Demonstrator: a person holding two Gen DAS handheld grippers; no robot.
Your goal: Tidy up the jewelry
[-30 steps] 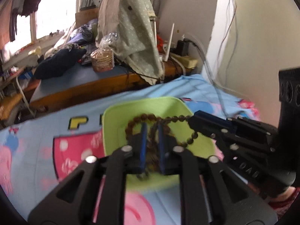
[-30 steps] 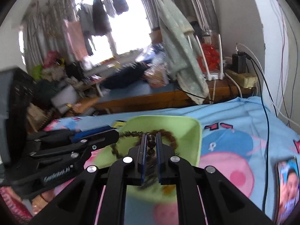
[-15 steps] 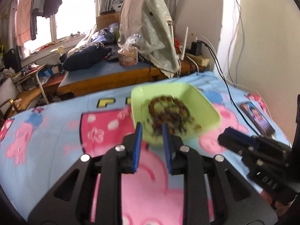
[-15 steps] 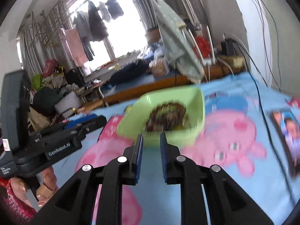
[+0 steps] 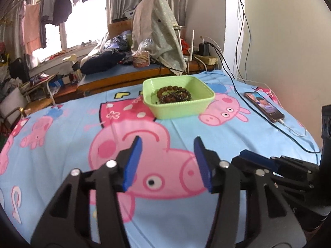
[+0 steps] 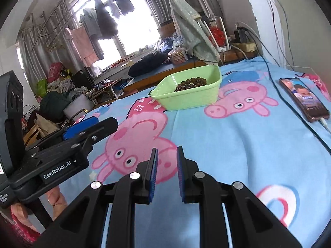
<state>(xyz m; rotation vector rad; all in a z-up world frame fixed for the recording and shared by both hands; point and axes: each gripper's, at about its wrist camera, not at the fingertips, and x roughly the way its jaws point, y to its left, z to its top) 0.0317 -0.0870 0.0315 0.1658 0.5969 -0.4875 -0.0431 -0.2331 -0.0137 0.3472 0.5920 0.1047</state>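
Note:
Brown bead bracelets (image 5: 173,95) lie heaped in a light green tray (image 5: 180,108) on a blue cartoon-pig blanket. Well short of the tray, my left gripper (image 5: 167,142) hovers over the blanket; its jaws are opening and hold nothing. The right gripper (image 5: 254,159) shows beside it at the lower right. In the right wrist view the tray (image 6: 192,100) and beads (image 6: 191,82) sit far ahead. My right gripper (image 6: 167,150) is shut and empty, its blue pads close together. The left gripper (image 6: 103,124) reaches in from the left.
A phone (image 5: 263,106) with a lit screen lies on the blanket at the right, a black cable (image 5: 233,82) running to it. A person's hand (image 6: 55,198) holds the left gripper. Beyond the bed stand a cluttered wooden bench, draped cloth and hanging laundry.
Both grippers have pulled back from the tray, where they stood over the beads. The beads stay in the tray. The left jaws have widened.

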